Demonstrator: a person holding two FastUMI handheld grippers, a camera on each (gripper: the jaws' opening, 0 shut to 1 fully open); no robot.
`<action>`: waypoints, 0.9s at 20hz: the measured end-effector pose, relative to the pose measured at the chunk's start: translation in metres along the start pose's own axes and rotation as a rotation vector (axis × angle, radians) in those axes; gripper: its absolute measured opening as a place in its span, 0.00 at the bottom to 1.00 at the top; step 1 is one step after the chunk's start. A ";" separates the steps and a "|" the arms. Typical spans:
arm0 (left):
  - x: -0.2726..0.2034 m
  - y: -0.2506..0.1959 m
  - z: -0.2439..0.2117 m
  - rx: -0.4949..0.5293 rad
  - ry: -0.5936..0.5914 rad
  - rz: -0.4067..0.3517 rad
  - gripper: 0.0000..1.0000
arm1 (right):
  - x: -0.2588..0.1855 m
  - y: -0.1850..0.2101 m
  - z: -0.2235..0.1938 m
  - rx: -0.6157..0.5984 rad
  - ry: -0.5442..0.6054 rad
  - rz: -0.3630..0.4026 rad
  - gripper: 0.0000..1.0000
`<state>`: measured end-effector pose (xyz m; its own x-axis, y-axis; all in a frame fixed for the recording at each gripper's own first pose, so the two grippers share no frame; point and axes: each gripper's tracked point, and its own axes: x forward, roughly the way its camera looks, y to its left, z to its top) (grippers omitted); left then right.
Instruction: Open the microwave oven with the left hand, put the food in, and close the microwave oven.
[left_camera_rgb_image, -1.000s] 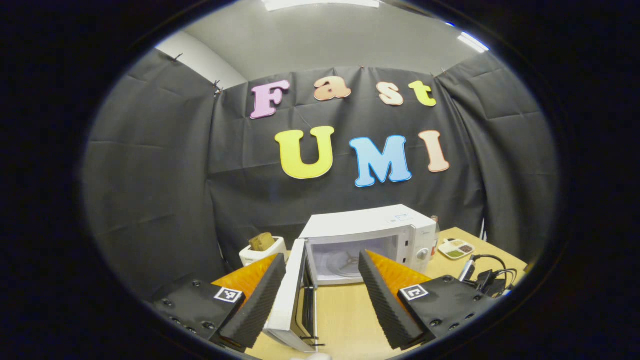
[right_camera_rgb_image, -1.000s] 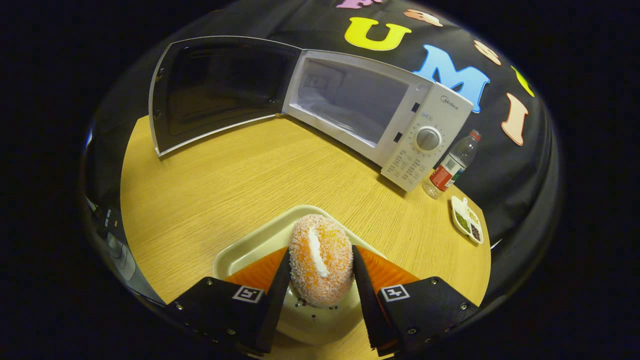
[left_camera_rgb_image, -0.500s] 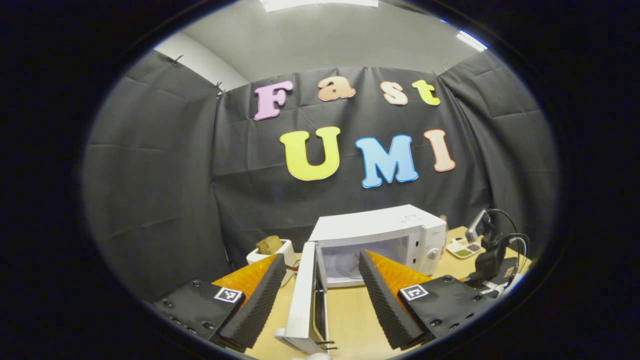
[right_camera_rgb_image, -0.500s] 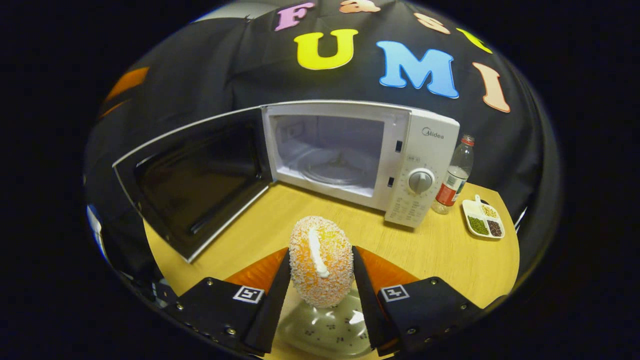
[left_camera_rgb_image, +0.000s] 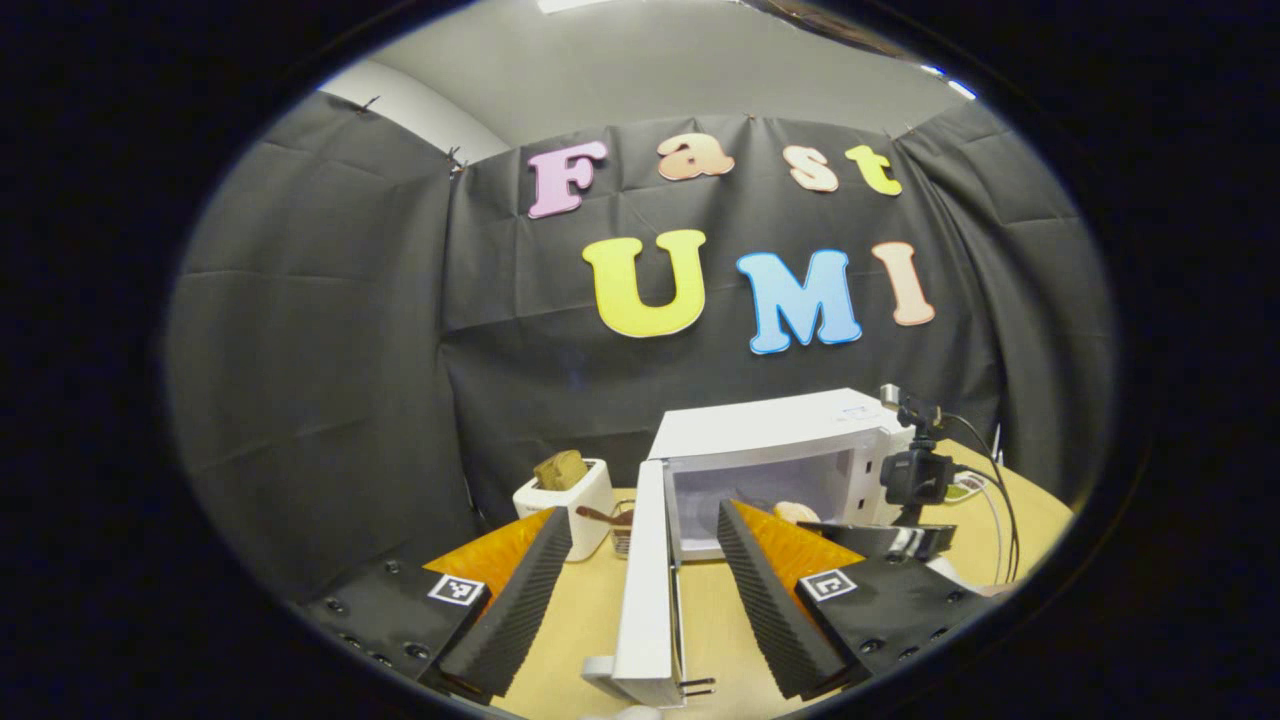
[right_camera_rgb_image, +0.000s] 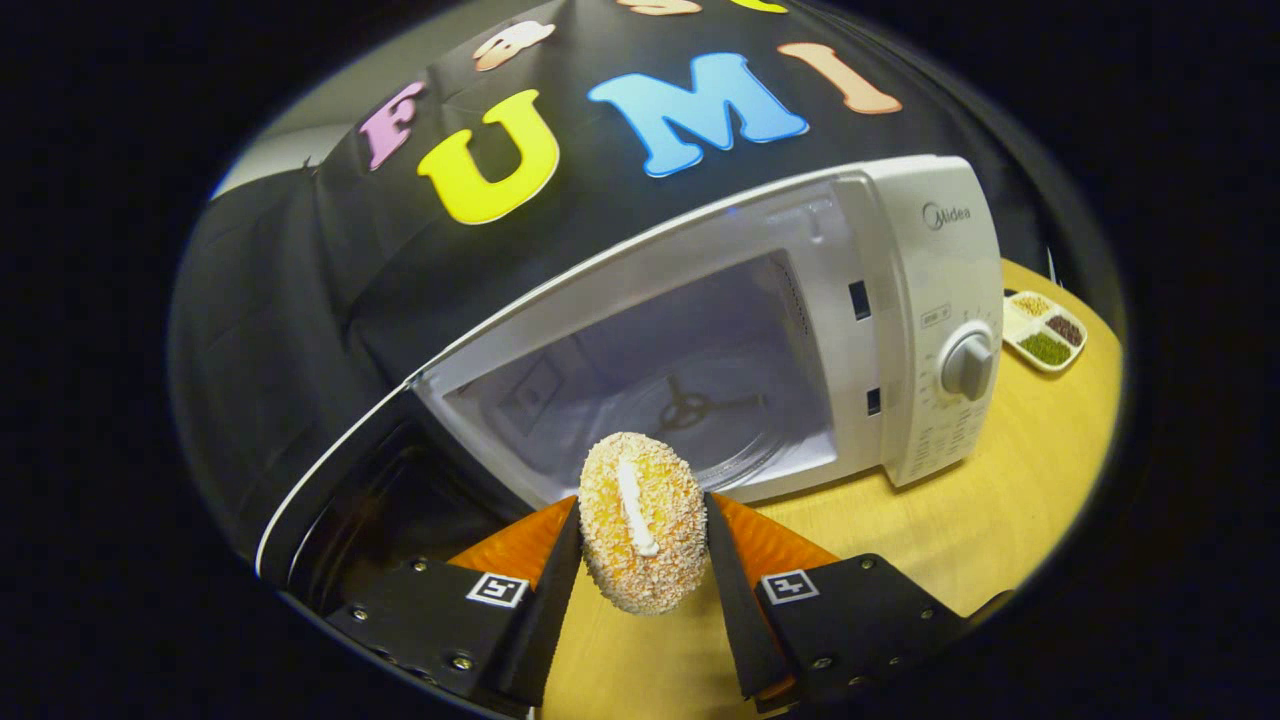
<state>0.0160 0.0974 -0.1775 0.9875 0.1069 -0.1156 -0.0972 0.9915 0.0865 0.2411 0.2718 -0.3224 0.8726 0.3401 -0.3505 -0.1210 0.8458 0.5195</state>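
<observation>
Landmark for all positions: the microwave oven (left_camera_rgb_image: 775, 440), a white unit standing on the wooden table (left_camera_rgb_image: 720, 620) against the booth wall.

Left gripper view, left to right. Left of the microwave oven stands a white toaster (left_camera_rgb_image: 565, 505) with a brown slice of bread (left_camera_rgb_image: 560, 468) upright in its slot. Between the toaster and the oven, a small dark item is too indistinct to identify. The oven door (left_camera_rgb_image: 648, 590) is swung fully open and seen edge-on, projecting out from the oven's left side. The left gripper (left_camera_rgb_image: 640, 545) hangs in front of the oven with its jaws wide apart, holding nothing; the door edge lies between the two fingers without visible contact. At the oven's opening, the right gripper (left_camera_rgb_image: 870, 535) reaches in from the right, a camera mounted on top and cables trailing behind it.

Right gripper view, left to right. The open door (right_camera_rgb_image: 350, 500) sits low at the oven's left. The cavity (right_camera_rgb_image: 660, 400) is lit, its glass turntable (right_camera_rgb_image: 700, 420) bare. The right gripper (right_camera_rgb_image: 642, 560) has its jaws closed on the food, a crumb-coated bun (right_camera_rgb_image: 642, 520) with a white stripe, held in the air just in front of the cavity's lower edge, outside the oven. The control dial (right_camera_rgb_image: 968, 365) is on the oven's right panel. Right of the oven, a divided dish (right_camera_rgb_image: 1045, 330) of seeds rests on the table.
</observation>
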 end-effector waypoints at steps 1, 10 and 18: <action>0.001 0.002 -0.002 0.005 0.004 0.002 0.98 | 0.015 -0.001 0.004 0.049 -0.024 -0.017 0.70; 0.009 0.019 -0.025 0.011 0.029 0.037 1.00 | 0.086 -0.016 0.030 0.170 -0.238 -0.200 0.69; 0.002 0.032 -0.028 0.031 0.026 0.045 0.99 | 0.091 -0.030 0.023 0.165 -0.242 -0.250 0.85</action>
<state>0.0117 0.1310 -0.2024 0.9788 0.1531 -0.1362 -0.1367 0.9830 0.1229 0.3348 0.2678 -0.3523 0.9545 0.0083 -0.2981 0.1699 0.8063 0.5666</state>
